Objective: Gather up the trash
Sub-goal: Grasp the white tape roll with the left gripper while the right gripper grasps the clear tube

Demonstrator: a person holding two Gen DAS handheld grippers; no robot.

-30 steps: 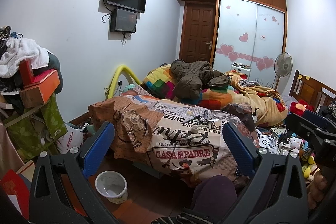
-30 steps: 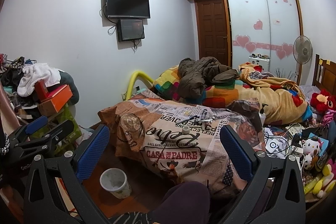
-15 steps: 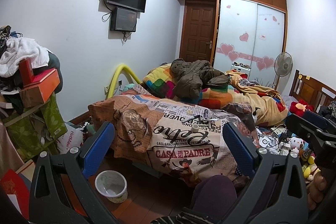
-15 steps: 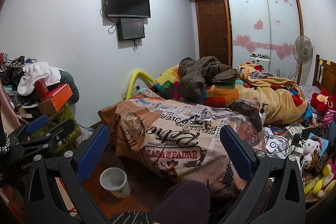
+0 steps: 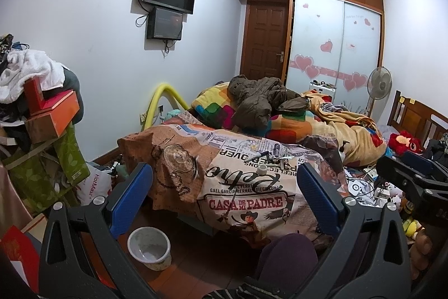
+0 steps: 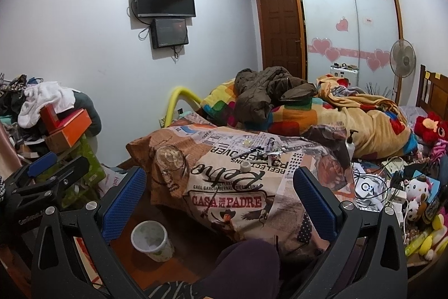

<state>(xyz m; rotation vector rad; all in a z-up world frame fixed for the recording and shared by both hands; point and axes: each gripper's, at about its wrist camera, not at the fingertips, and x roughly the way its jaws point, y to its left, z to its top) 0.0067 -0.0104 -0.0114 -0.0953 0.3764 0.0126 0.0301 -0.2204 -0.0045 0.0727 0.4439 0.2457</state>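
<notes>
A small white bin [image 5: 149,243] stands on the wooden floor below the bed's near corner; it also shows in the right wrist view [image 6: 152,240]. Small litter lies on the printed cover: a white tape roll [image 5: 262,169], a pen [image 5: 256,156] and bits beside it [image 6: 268,150]. A clear plastic cup [image 6: 170,159] lies on the cover's left part. My left gripper [image 5: 224,201] is open and empty, held back from the bed. My right gripper [image 6: 218,201] is open and empty too, beside the left one [image 6: 47,175].
The bed [image 5: 252,187] fills the middle, piled with blankets and a brown jacket [image 5: 257,102]. Boxes and clothes are stacked at left [image 5: 50,114]. Cables, toys and bottles crowd the right [image 6: 392,187]. My knee [image 6: 246,265] is low in front.
</notes>
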